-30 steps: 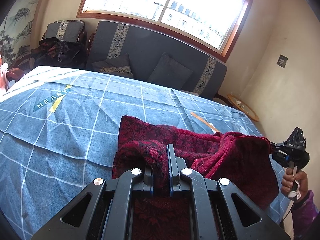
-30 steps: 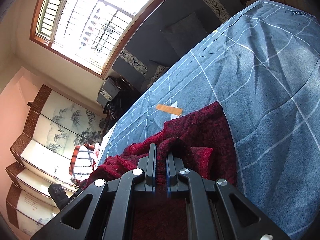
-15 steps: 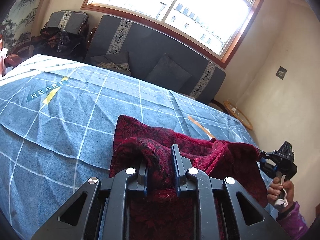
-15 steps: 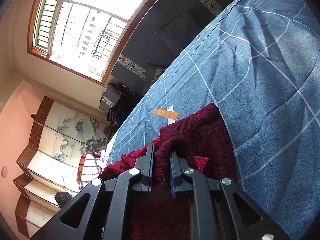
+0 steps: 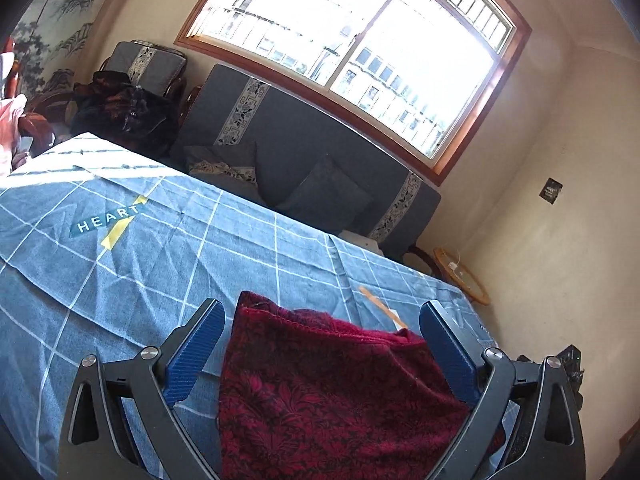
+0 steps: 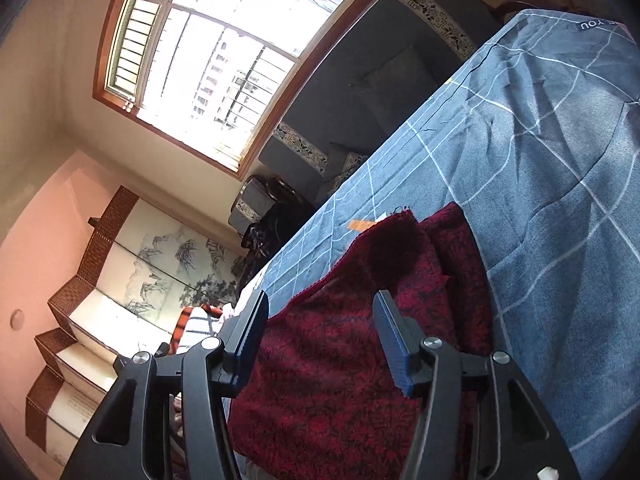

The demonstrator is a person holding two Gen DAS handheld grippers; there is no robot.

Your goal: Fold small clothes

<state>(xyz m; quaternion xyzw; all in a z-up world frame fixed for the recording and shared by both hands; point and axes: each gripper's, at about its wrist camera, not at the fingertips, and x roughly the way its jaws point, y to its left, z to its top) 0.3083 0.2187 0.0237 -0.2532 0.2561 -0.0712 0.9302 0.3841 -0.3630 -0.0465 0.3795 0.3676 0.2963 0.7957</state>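
Dark red patterned garment (image 5: pixel 328 392) lies folded at the lower centre of the frame on the blue checked sheet (image 5: pixel 120 272), both the left claw (image 5: pixel 320 344) and right claw (image 6: pixel 320 336) having just opened wide and let go, so this fold looks finished.

Both the left gripper (image 5: pixel 322 356) and right gripper (image 6: pixel 324 338) now stand with jaws apart, releasing the red garment (image 5: pixel 320 392), which lies folded flat.

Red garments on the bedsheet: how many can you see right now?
1. The dark red patterned garment lies on the blue checked sheet, between the open jaws of the left gripper and of the right gripper. Its folded layers could hide another piece.
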